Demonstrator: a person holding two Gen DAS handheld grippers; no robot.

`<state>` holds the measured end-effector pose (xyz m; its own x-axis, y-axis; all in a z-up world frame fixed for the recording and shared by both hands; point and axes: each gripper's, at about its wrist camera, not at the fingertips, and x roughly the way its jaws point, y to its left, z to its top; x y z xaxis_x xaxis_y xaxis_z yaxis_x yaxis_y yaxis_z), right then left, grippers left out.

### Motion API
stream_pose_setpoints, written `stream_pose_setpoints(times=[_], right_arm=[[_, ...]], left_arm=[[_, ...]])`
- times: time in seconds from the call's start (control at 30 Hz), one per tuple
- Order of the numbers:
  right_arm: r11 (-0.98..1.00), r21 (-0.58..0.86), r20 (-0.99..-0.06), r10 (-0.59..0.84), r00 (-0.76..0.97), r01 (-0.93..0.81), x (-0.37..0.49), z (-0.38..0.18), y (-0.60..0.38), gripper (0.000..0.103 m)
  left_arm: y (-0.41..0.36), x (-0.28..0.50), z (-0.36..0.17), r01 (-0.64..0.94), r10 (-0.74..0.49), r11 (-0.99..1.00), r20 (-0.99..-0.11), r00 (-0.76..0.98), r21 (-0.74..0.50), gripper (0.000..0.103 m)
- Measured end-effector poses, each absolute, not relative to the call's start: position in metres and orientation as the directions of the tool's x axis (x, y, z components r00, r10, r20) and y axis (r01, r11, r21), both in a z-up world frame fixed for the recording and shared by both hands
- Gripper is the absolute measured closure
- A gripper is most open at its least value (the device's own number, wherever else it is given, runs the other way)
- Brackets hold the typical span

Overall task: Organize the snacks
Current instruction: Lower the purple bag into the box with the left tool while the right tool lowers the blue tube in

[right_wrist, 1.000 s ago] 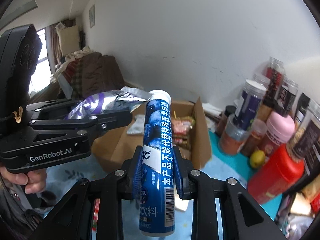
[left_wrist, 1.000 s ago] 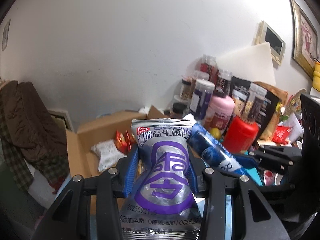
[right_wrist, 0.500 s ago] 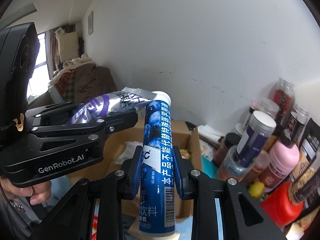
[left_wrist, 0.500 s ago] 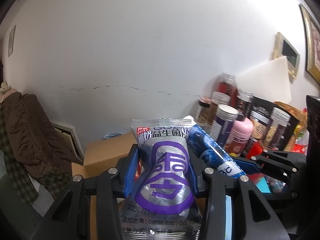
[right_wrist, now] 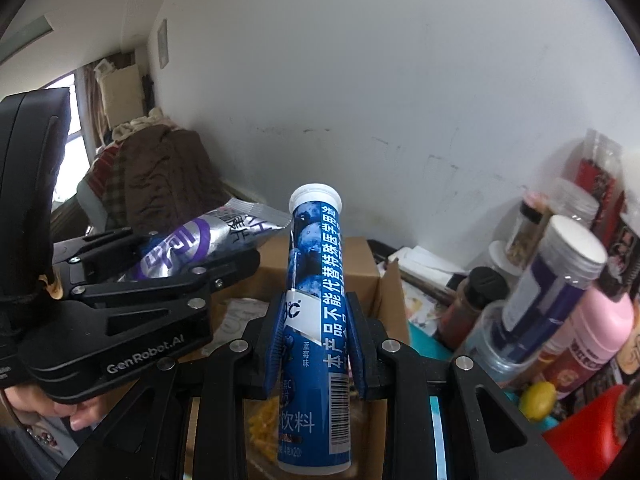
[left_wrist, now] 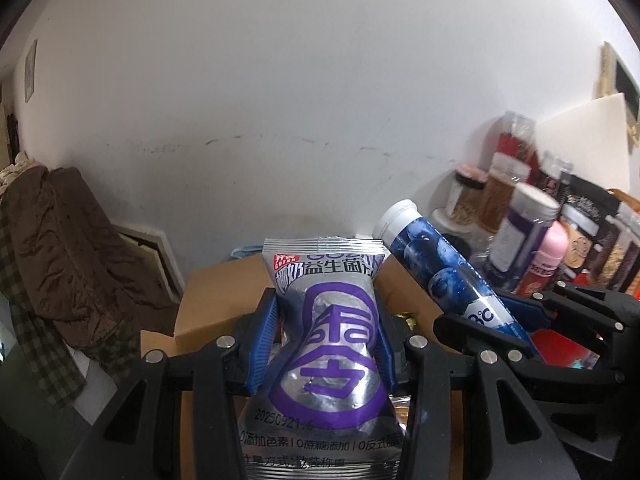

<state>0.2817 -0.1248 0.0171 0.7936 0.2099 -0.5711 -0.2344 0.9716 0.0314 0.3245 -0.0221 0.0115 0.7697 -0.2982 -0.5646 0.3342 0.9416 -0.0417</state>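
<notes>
Wall [left_wrist: 280, 100]: white and scuffed; the upper half of both views is filled by it.
Cardboard box [right_wrist: 360, 264]: seen open at lower centre of the right wrist view, behind the tube; in the left wrist view its flaps [left_wrist: 216, 300] are seen behind the pouch.
Brown garment [left_wrist: 72, 256]: heaped at the left edge of the left wrist view.
Jars and bottles [right_wrist: 560, 292]: crowded together at the right edge of both views; contents cannot be read.
Left tongs [left_wrist: 326, 344]: pinched on the silver and purple pouch [left_wrist: 328, 356], which is held upright at lower centre; seen from the side at the left of the right wrist view [right_wrist: 188, 264].
Right tongs [right_wrist: 316, 344]: pinched on the blue tube [right_wrist: 316, 320], white cap uppermost, at lower centre; in the left wrist view the tube [left_wrist: 444, 276] is tilted, right of centre.
Hand [right_wrist: 52, 408]: seen at lower left, under the left tongs' body.
</notes>
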Motion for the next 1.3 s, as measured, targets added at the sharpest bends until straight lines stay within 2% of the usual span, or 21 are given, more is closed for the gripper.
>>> stream_pose_setpoints(times=[0.2, 0.8, 1.17, 1.3], right_arm=[[0.970, 0.069, -0.606, 0.227, 0.762, -0.234, 0.302, -0.006, -0.125, 0.075], [0.979, 0.032, -0.737, 0.161, 0.657, -0.203, 0.331, -0.057, -0.125, 0.075], [0.979, 0.049, -0.755, 0.167, 0.635, -0.199, 0.340, -0.062, -0.127, 0.074], [0.979, 0.051, -0.758, 0.167, 0.631, -0.198, 0.342, -0.062, -0.126, 0.073]], left_arm=[[-0.024, 0.345, -0.011, 0.303, -0.241, 0.953, -0.627, 0.741, -0.009, 0.060], [-0.037, 0.382, -0.065, 0.277, -0.148, 0.960, -0.780, 0.608, 0.033, 0.060], [-0.030, 0.397, -0.084, 0.255, -0.132, 0.967, -0.854, 0.503, 0.001, 0.059], [-0.028, 0.397, -0.084, 0.246, -0.125, 0.969, -0.853, 0.507, 0.004, 0.059]])
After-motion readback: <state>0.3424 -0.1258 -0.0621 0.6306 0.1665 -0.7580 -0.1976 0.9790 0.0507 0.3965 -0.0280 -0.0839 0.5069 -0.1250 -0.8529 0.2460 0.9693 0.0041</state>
